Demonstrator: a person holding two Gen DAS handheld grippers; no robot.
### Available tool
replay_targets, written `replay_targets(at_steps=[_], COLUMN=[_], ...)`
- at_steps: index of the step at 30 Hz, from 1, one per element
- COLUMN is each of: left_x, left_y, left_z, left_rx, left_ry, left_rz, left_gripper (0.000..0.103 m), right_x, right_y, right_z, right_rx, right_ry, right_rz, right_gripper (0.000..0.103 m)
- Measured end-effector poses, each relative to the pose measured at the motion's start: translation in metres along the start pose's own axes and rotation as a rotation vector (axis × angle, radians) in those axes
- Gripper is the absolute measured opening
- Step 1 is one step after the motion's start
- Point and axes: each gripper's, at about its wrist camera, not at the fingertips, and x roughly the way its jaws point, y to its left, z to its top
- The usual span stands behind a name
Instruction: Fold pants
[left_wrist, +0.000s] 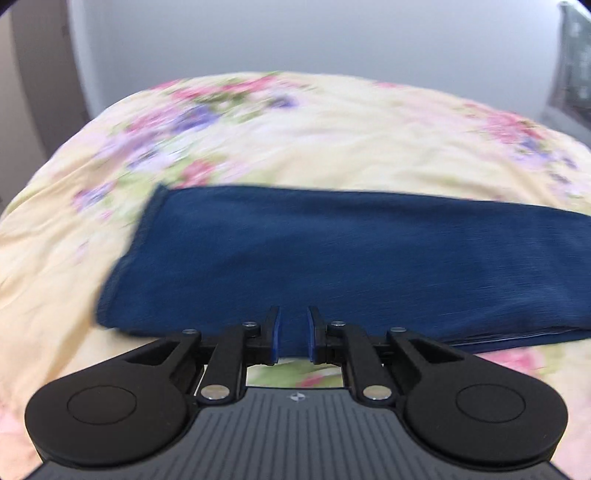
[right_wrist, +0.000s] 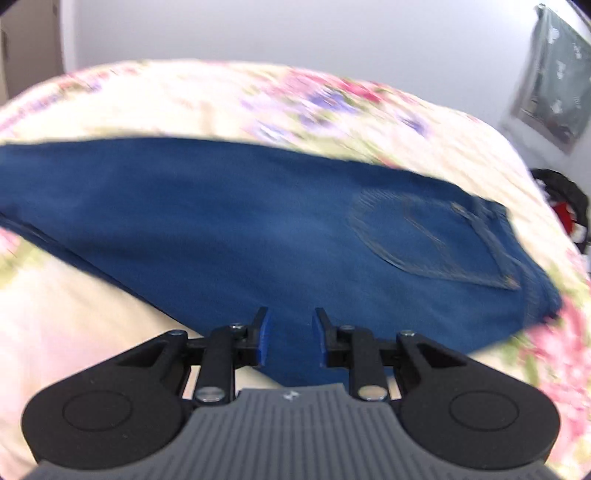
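Blue denim pants (left_wrist: 314, 254) lie flat on a floral bedspread (left_wrist: 332, 136), folded lengthwise with one leg on the other. In the left wrist view I see the leg-hem end, hem at the left. My left gripper (left_wrist: 294, 334) hangs over the near edge of the leg, jaws a little apart, with nothing pinched. In the right wrist view the pants (right_wrist: 221, 221) show the seat end with a back pocket (right_wrist: 436, 240) at the right. My right gripper (right_wrist: 290, 338) is open over the near edge of the cloth. Both views are motion-blurred.
The bedspread (right_wrist: 184, 99) is pale yellow with pink and purple flowers. A grey wall stands behind the bed. A dark hanging cloth (right_wrist: 554, 74) and a black and red bundle (right_wrist: 569, 206) sit beyond the bed's right side.
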Motion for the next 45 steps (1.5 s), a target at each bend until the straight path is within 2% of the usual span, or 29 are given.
replay_targets(at_steps=[4,7,11,16,20,22,25,28,30,32,34,36,39,43,45], left_x=[0.004,0.023,0.045,0.055,0.056,0.052,0.038,0.022,0.01,-0.003,-0.015,-0.021,-0.024,-0.015,-0.002], left_y=[-0.061,-0.1,-0.13,-0.127,-0.128,-0.127,-0.115,-0.081,-0.047,-0.01,0.025,0.063,0.113,0.145,0.158], left_z=[0.01,0.008,-0.01,-0.04,-0.042,-0.041,-0.038,-0.033,-0.029,-0.027,-0.027,-0.034,-0.05,-0.072,-0.075], left_rx=[0.059,0.086,0.085,0.055,0.081,0.094,0.082,-0.013,-0.128,-0.245,-0.356,-0.509,-0.714,-0.861,-0.931], left_ry=[-0.046,-0.033,0.005,0.034,0.05,0.071,0.086,0.05,0.021,-0.024,-0.08,-0.125,-0.172,-0.202,-0.194], left_rz=[-0.139,-0.203,-0.268,-0.302,-0.288,-0.296,-0.309,-0.292,-0.27,-0.213,-0.153,-0.132,-0.104,-0.106,-0.139], left_gripper=[0.015,0.015,0.014,0.014,0.014,0.015,0.015,0.024,0.029,0.033,0.043,0.049,0.049,0.05,0.05], right_x=[0.01,0.025,0.041,0.059,0.065,0.065,0.056,0.041,0.032,0.026,0.024,0.026,0.031,0.037,0.04], right_y=[0.052,0.086,0.132,0.153,0.162,0.164,0.158,0.152,0.148,0.145,0.141,0.139,0.135,0.133,0.133], right_z=[0.017,0.031,0.039,0.016,-0.007,-0.006,-0.004,-0.002,0.003,0.01,0.017,0.021,0.027,0.03,0.03], right_rx=[0.004,0.028,-0.02,-0.045,-0.103,-0.111,-0.097,-0.077,-0.065,-0.052,-0.041,-0.035,-0.031,-0.034,-0.033], right_ry=[-0.069,-0.099,-0.146,-0.117,-0.127,-0.124,-0.11,-0.138,-0.164,-0.173,-0.174,-0.164,-0.142,-0.122,-0.119], right_rz=[0.087,0.16,0.159,0.146,0.113,0.103,0.133,0.149,0.157,0.165,0.168,0.17,0.166,0.157,0.165], right_gripper=[0.019,0.013,0.012,0.01,0.01,0.011,0.011,0.01,0.011,0.011,0.011,0.011,0.011,0.011,0.011])
